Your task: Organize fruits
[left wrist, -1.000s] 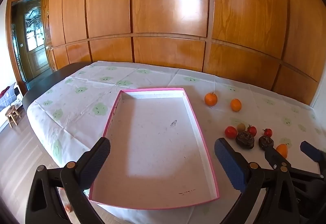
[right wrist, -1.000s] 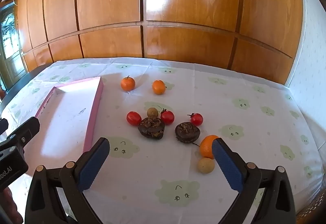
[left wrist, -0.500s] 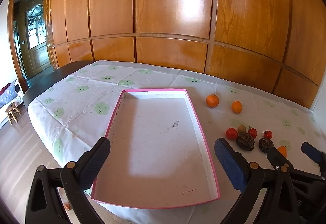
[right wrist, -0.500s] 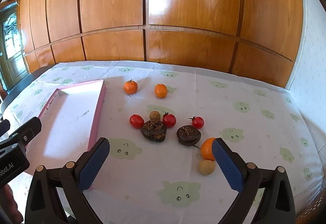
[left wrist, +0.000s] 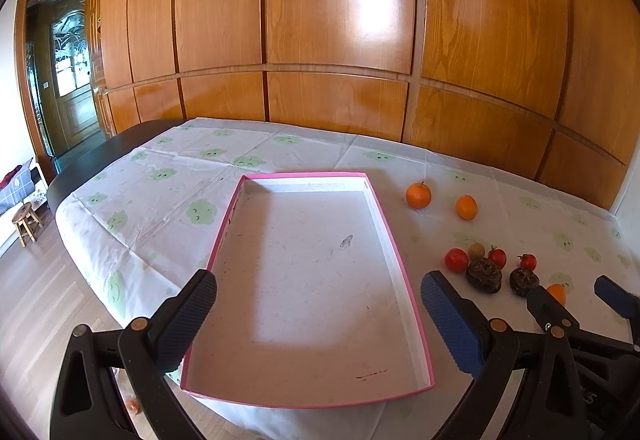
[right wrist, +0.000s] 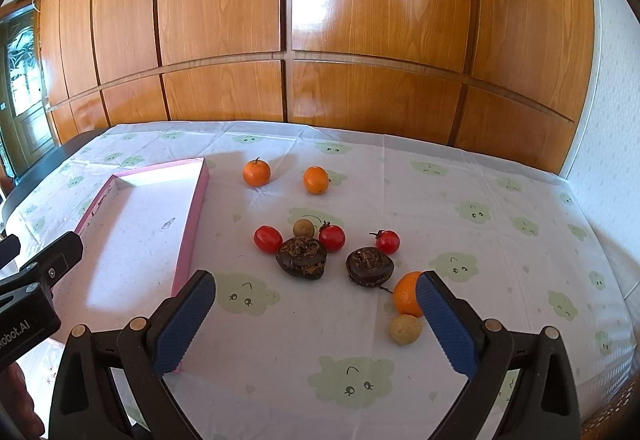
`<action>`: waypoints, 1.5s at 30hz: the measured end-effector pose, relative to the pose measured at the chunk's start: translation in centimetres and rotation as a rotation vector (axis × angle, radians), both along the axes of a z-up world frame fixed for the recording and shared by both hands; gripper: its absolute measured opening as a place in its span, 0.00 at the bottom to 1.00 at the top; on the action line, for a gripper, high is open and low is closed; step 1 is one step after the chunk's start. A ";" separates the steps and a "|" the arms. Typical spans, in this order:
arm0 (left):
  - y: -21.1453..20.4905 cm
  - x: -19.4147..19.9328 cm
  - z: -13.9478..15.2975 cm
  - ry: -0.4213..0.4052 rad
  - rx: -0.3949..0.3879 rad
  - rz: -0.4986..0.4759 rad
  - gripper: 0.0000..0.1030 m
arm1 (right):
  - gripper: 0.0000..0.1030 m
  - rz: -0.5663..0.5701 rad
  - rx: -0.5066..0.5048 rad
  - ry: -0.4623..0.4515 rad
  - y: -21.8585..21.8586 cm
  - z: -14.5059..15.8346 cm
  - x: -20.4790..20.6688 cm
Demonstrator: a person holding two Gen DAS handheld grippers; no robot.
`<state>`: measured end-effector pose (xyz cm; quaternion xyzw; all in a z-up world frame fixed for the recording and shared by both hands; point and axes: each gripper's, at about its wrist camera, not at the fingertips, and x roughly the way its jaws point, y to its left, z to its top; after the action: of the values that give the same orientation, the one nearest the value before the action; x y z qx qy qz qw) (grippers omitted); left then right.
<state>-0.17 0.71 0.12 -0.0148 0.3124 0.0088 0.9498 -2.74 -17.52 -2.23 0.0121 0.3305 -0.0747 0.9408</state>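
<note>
We are looking at a job that is barely starting: in the right wrist view, the pink-edged tray (right wrist: 120,240) at the left of the frame is lying empty, and every fruit is sitting outside it on the tablecloth (right wrist: 460,224). Moving rightward from the tray, we are seeing two oranges (right wrist: 256,172) above centre, then a cluster at mid-frame of three tomatoes (right wrist: 267,238), a small tan fruit (right wrist: 303,228) and two dark brown fruits (right wrist: 301,257). Right of centre, a third orange (right wrist: 405,297) and another tan ball (right wrist: 405,328) are sitting just beside our right gripper (right wrist: 316,318), whose jaws are spread wide and carrying nothing. In the left wrist view, our left gripper (left wrist: 318,318) is hovering over the tray's near end, likewise wide apart and empty. So all ten pieces are waiting to be moved
</note>
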 end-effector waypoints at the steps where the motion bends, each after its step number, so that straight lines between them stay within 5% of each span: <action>1: 0.0 -0.1 0.0 0.000 -0.001 0.000 1.00 | 0.99 0.000 0.001 -0.001 0.0 0.0 0.0; 45: -0.6 -0.2 -0.2 0.013 0.005 -0.023 1.00 | 0.99 0.006 0.001 -0.014 -1.2 0.7 -0.1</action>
<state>-0.41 0.13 -0.08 -0.0091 0.3185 -0.0012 0.9479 -2.79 -18.69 -1.53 0.0122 0.3239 -0.0716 0.9433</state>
